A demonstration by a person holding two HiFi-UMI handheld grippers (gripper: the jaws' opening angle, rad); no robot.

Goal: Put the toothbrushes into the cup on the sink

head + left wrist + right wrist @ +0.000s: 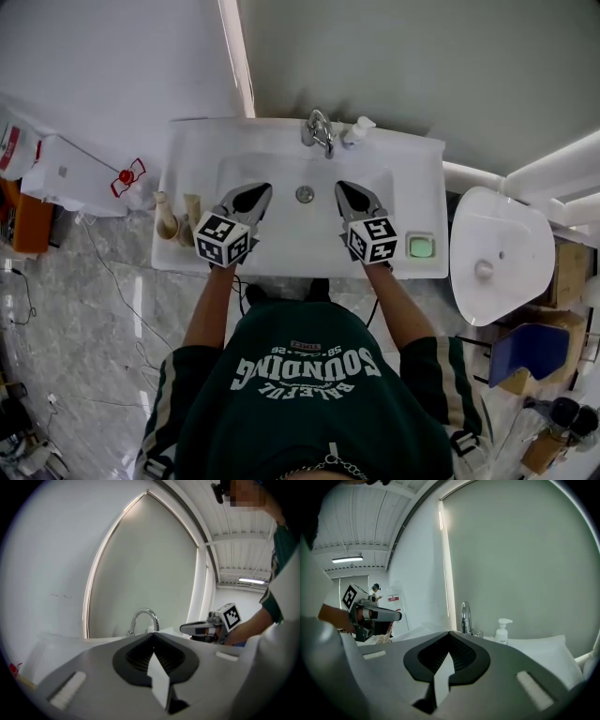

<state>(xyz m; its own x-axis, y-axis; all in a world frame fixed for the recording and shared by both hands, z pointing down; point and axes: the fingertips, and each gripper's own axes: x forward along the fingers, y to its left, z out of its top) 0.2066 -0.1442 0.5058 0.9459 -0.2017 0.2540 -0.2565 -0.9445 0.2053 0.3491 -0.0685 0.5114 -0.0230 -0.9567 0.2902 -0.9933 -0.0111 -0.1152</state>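
- Head view: the grey left gripper (262, 190) and grey right gripper (343, 187) hover over the white ceramic sink (197, 155). Beige vessels (167, 225) stand on its left rim. The toothbrushes cannot be made out.
- Left gripper view: jaws closed together and empty, curved chrome tap (143, 618) ahead.
- Right gripper view: jaws closed together and empty, white pump bottle (502, 631) beside the tap.

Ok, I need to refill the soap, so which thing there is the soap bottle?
Find the white sink. At its back edge stands the chrome faucet. The soap bottle is just right of it: small, white, and the only thing with a pump top.
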